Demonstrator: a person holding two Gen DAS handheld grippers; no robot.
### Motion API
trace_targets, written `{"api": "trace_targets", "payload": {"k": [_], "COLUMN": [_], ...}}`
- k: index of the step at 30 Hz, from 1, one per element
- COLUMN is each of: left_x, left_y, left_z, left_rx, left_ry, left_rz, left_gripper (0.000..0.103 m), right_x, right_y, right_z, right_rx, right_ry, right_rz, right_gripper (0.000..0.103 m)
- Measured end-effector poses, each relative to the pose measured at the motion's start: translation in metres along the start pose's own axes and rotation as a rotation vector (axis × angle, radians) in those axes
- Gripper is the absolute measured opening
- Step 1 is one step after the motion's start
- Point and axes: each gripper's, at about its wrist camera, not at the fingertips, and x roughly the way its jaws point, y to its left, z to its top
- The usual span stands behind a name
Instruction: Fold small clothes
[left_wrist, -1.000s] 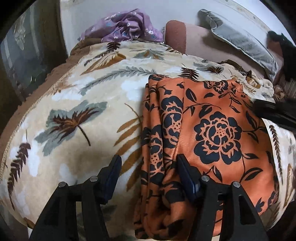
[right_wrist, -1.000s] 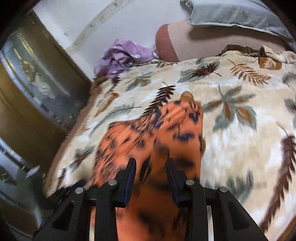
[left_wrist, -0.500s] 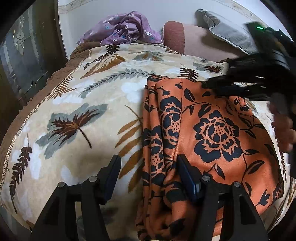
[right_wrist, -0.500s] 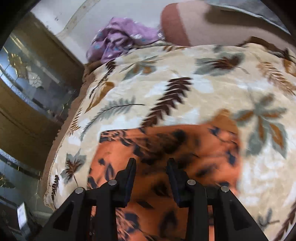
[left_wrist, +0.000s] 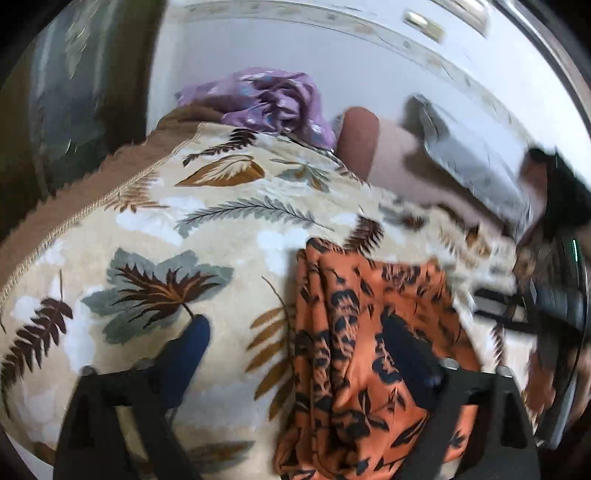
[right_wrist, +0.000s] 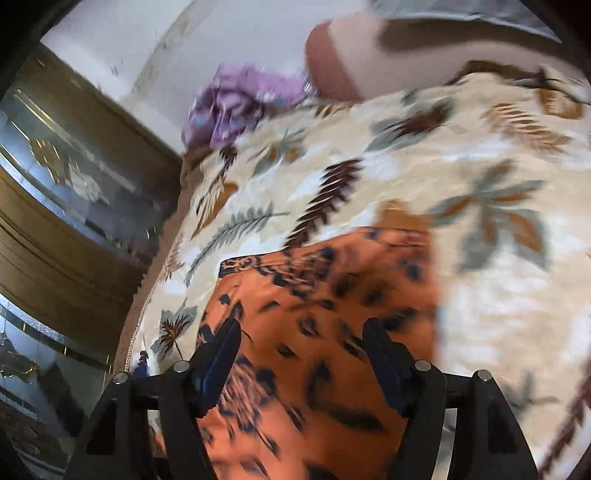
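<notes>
An orange garment with black flowers (left_wrist: 369, 332) lies folded on the leaf-patterned blanket (left_wrist: 184, 229). My left gripper (left_wrist: 295, 332) is open and hovers over the garment's left edge, holding nothing. In the right wrist view the same garment (right_wrist: 325, 295) lies below my right gripper (right_wrist: 301, 339), which is open wide and empty above the cloth. The right gripper also shows blurred at the right edge of the left wrist view (left_wrist: 535, 306).
A crumpled purple garment (left_wrist: 266, 99) lies at the far end of the blanket by the white wall. A brown bolster (left_wrist: 358, 136) and a grey pillow (left_wrist: 476, 162) lie at the back right. A wooden glass-fronted cabinet (right_wrist: 74, 206) stands to the left.
The right gripper opened wider and drew back toward the garment's right side. The left gripper opened wider and tilted up, so the view shows more wall. The garment lies as before.
</notes>
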Motion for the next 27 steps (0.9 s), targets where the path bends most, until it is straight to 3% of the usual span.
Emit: {"api": "trace_targets", "payload": {"k": [3,5,8,12,14,16,18,22,27], "left_x": [0.017,0.020,0.022,0.026,0.039,0.046,0.045,0.042,0.041], "left_y": [0.017,0.015,-0.001,-0.017,-0.025,-0.027,-0.024,-0.021,-0.019], "left_z": [0.006,0.002,-0.002,-0.014,-0.024,-0.029,-0.028,-0.026,-0.022], "left_rx": [-0.102,-0.116,-0.032,0.081,0.174,0.219,0.202,0.190,0.171], "left_ry": [0.103,0.103,0.094,0.126,0.173,0.201,0.204,0.186,0.174], "left_rz": [-0.057,-0.007,0.040,0.102,0.219,0.273,0.249,0.253,0.247], "left_gripper": [0.095,0.095,0.095,0.095,0.095,0.095,0.095,0.095,0.095], "right_x": [-0.023,-0.034,-0.048,-0.048,-0.037,-0.018,-0.007,-0.022,-0.034], "right_y": [-0.031,-0.045,-0.051,-0.023,-0.006,0.001,0.001,-0.008,-0.022], "right_z": [-0.016,-0.026,-0.036,-0.049,-0.061,-0.074,-0.079,-0.062,-0.049], "right_rx": [0.098,0.143,0.157,0.071,0.000,-0.043,-0.072,0.021,0.034], "right_ry": [-0.015,-0.037,-0.084,-0.086,-0.036,0.042,0.053,0.013,-0.031], "right_rz": [0.041,0.067,0.092,0.136,0.117,0.057,0.012,0.101,0.033], "right_gripper": [0.074,0.074,0.074,0.071,0.067,0.067,0.068,0.069,0.069]}}
